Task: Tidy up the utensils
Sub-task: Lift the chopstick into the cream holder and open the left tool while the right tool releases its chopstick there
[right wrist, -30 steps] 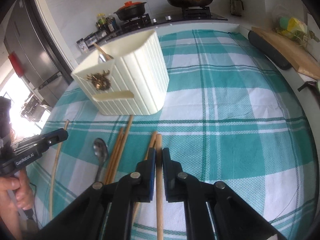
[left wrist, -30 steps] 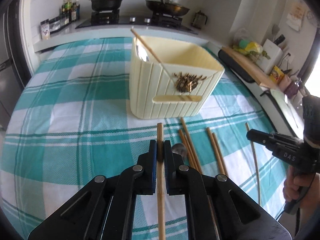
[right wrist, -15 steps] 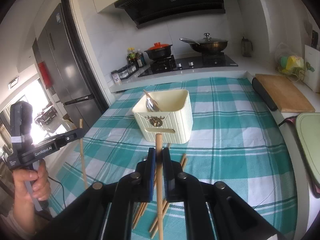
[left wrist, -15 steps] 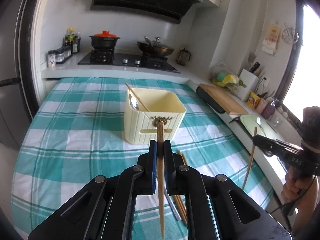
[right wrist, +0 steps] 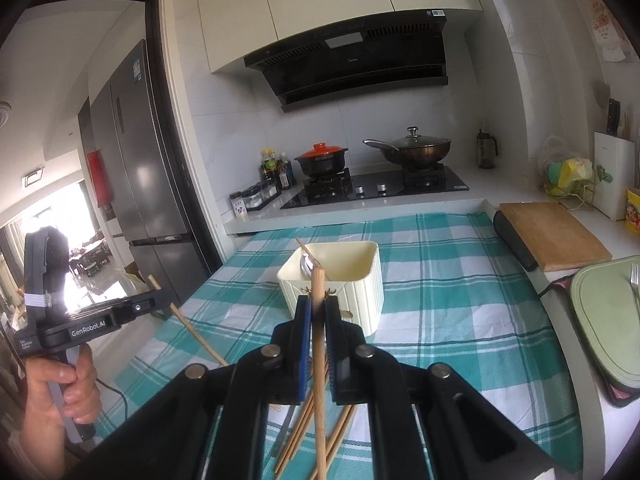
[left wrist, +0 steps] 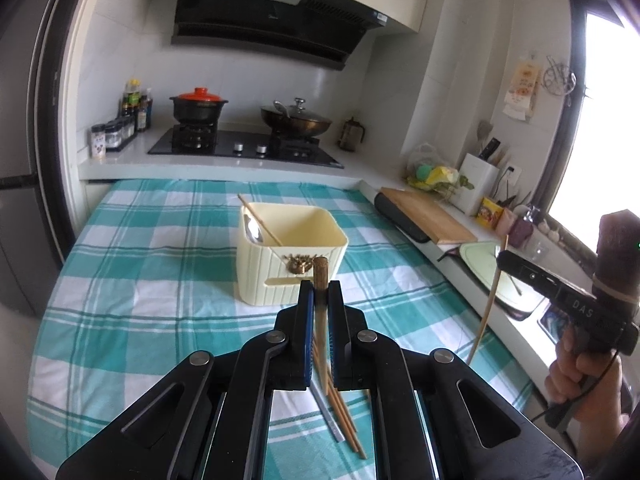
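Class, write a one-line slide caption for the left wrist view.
Left gripper clamps a chopstick above the checked tablecloth, facing the cream utensil bin.

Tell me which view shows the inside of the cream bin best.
The left wrist view: it looks down into the cream bin, showing the spoon and chopstick leaning in its back-left corner. The right wrist view shows the bin from lower, with the held chopstick crossing its front.
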